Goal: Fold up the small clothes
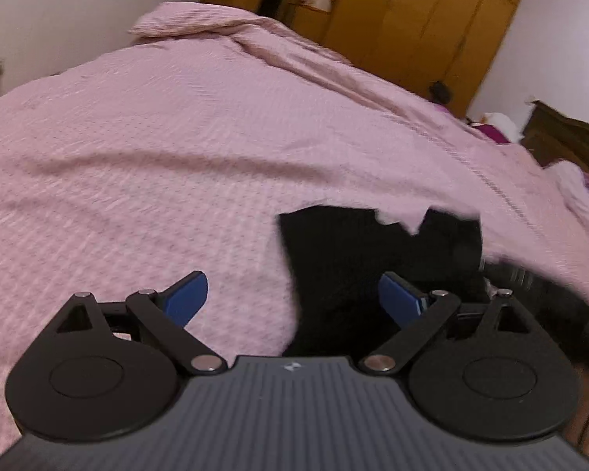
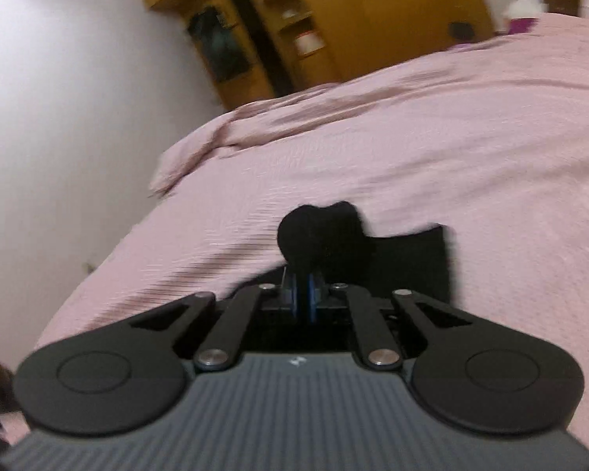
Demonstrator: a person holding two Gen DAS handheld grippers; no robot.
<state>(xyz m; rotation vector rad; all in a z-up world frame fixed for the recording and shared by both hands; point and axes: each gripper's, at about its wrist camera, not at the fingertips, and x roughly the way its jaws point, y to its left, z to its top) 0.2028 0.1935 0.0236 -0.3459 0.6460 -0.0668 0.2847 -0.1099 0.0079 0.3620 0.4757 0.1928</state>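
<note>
1. My right gripper (image 2: 303,274) has its blue pads pressed together on a bunched bit of the black garment (image 2: 408,263); a dark lump of cloth bulges just past the tips, so I take this for a real pinch and not an empty close

2. My left gripper (image 1: 292,294) is spread wide, both blue fingers (image 1: 188,294) apart with nothing between them; it hovers over the near left edge of the garment and touches no cloth that I can see

3. The black garment (image 1: 373,267) lies on the pink bedspread (image 1: 157,157), at the near side of the bed, well away from the rumpled pillow end (image 1: 184,19) and the wooden wardrobe (image 1: 412,19) behind it

4. Seen from my left side, the garment's far edge is ragged, with pink showing through a notch, so it is not a neat folded packet yet; the pictures are blurred and I cannot tell what kind of garment it is, nor how many layers it has

5. My judgement: the folding is at an early stage, one corner taken and no finished crease to be seen

6. Left to do, as I read it: take the other edge with the open left gripper, carry the cloth over itself, and flatten it on the bedspread; I see no other clothes
</note>
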